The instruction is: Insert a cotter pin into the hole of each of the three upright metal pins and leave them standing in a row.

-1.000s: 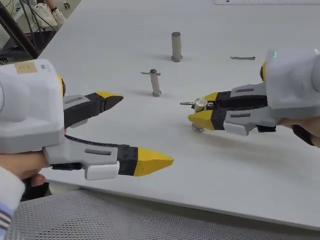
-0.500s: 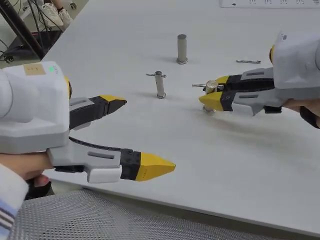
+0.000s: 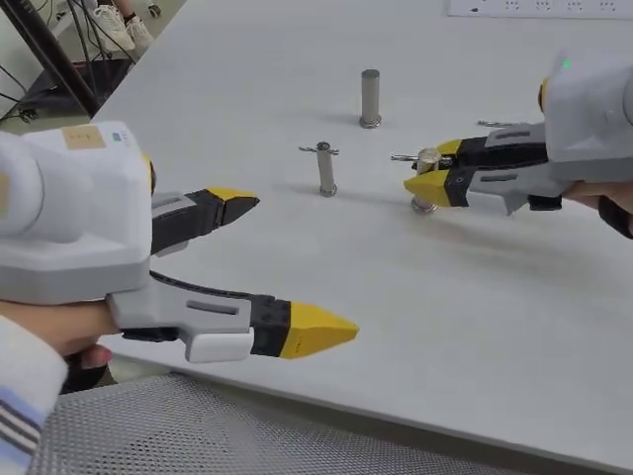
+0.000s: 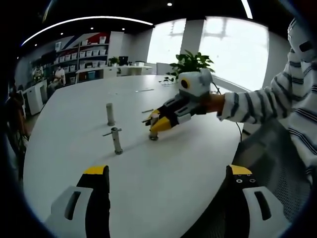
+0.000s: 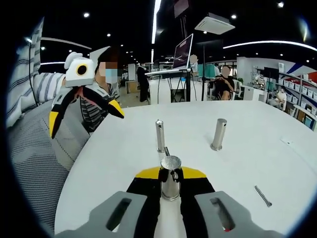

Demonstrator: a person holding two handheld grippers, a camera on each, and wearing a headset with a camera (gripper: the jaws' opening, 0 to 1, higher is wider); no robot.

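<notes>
Our right claw (image 3: pixel 426 171) gripped one cottered metal pin (image 3: pixel 426 158) upright on the counter (image 3: pixel 495 297), seemingly to align it with the middle pin (image 3: pixel 325 170) and bare pin (image 3: pixel 370 97); our left claw (image 3: pixel 302 265) hung wide, empty.

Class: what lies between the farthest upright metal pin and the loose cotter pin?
Bare table separates the metal pin and cotter pin, seen in the right gripper view.

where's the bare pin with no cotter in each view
Head view: bare pin, top centre, farthest back.
Left gripper view: left of centre, just above the cottered pin.
Right gripper view: right of centre, beyond the held pin.
Shared landmark: the free-standing cottered pin next to it.
</notes>
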